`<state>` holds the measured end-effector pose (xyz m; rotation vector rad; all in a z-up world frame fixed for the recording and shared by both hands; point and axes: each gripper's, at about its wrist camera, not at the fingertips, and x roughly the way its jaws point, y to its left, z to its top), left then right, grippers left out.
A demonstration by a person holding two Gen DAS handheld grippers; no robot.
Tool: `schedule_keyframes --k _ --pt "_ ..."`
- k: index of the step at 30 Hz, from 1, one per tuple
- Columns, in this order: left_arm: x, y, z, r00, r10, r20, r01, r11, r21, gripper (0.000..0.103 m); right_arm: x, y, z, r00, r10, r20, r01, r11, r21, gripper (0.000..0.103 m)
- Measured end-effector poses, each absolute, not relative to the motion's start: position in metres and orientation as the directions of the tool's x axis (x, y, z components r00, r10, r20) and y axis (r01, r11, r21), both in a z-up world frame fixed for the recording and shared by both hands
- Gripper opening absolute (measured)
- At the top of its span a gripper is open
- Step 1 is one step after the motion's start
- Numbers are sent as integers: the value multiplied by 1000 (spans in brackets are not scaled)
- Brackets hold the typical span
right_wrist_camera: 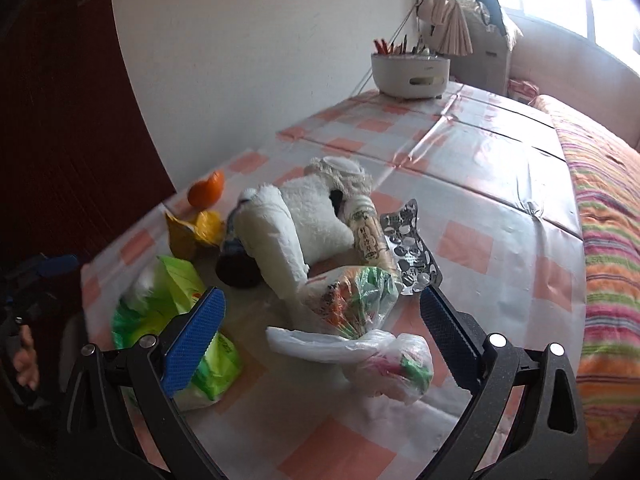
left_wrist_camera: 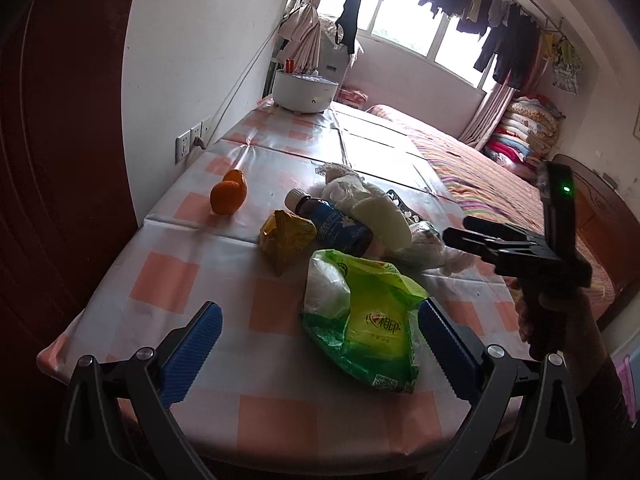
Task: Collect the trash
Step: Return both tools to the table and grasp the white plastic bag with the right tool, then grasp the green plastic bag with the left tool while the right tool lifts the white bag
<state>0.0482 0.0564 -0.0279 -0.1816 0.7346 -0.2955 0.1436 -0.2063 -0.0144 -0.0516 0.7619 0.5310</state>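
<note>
Your left gripper (left_wrist_camera: 320, 344) was wide open and held nothing. The green bag (left_wrist_camera: 372, 324) lay on the table (left_wrist_camera: 200, 248) between its blue fingers (left_wrist_camera: 192, 352), all crinkled, not touching either one. Your right gripper (right_wrist_camera: 320, 332) was wide open too, over a clear plastic bag (right_wrist_camera: 360, 344). Behind sat a brown bottle (left_wrist_camera: 336, 224), a yellow wrapper (left_wrist_camera: 286, 240) and two oranges (left_wrist_camera: 228, 194).

Pink-and-white checked tablecloth (left_wrist_camera: 168, 280), green bag (left_wrist_camera: 372, 320), yellow wrapper (left_wrist_camera: 284, 240), orange fruit (left_wrist_camera: 228, 196), blue fingers (left_wrist_camera: 192, 352).
</note>
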Motion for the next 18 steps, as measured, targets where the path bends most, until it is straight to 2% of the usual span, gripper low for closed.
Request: schedule_keyframes --k 5,6,8,13,18 --pt "43 48 -34 667 -355 -655 239 935 -263 96 165 -187 -41 532 362 -765 -490 869 71 95" --pt "43 46 -35 659 -359 -661 244 933 -264 96 166 -185 -45 531 349 -772 -487 871 59 90" --pt "45 45 -36 646 -377 -664 254 926 -278 95 165 -185 -47 528 352 -773 -485 872 66 63" --pt "51 46 -43 615 -400 -680 242 916 -320 95 157 -202 -49 521 384 -762 -451 882 136 57" --pt "58 47 -52 585 -423 -692 221 904 -366 95 131 -227 -42 541 428 -724 -402 888 224 56"
